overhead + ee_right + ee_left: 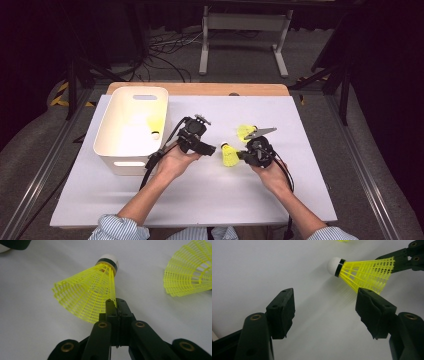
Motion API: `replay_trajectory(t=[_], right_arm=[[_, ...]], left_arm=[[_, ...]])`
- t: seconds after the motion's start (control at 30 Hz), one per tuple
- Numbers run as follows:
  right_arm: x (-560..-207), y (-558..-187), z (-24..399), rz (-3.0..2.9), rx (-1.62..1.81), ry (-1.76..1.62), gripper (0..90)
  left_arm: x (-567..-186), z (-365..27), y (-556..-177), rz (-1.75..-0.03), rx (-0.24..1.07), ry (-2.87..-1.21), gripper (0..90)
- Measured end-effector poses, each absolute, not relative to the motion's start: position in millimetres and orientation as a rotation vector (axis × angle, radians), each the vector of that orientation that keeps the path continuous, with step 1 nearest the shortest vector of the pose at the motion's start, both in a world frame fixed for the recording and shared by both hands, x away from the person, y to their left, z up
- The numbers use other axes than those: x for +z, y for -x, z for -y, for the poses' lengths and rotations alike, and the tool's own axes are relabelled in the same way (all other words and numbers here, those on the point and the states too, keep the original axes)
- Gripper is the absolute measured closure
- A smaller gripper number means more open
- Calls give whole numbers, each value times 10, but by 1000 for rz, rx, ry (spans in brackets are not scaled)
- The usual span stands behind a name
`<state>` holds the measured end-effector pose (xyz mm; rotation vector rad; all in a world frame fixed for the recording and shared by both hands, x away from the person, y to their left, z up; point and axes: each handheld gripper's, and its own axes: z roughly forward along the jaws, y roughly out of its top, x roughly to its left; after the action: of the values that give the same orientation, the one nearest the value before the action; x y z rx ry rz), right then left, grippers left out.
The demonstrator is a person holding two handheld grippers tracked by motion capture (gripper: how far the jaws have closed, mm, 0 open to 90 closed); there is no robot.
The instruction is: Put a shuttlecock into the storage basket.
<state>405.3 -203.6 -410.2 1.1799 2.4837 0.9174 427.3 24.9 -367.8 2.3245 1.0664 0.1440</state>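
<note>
My right gripper is shut on the rim of a yellow mesh shuttlecock, whose white cork points away from me. In the high view the same shuttlecock hangs just above the white table between the two hands, with the right gripper at its right. My left gripper stands open, its jaws wide apart and nothing between them. In the left gripper view the held shuttlecock floats just beyond its right jaw. A second yellow shuttlecock lies on the table behind the right hand, also seen as a skirt.
A white plastic bin stands at the table's left and holds another yellow shuttlecock. The white table top ends in a wooden edge at the back. Cables trail from both grippers toward the person.
</note>
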Motion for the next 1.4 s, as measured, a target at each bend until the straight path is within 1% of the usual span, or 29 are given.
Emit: replay_trajectory(t=[0.67,1.4], right_arm=[[-4093,-4241,1804,-2503,881,-1182,900],[-4024,-4250,1584,-2527,895,-1154,900]], left_arm=[[-3742,-245,-4263,-1070,124,-2336,325],[-3853,-196,-4290,-1089,111,-2362,326]])
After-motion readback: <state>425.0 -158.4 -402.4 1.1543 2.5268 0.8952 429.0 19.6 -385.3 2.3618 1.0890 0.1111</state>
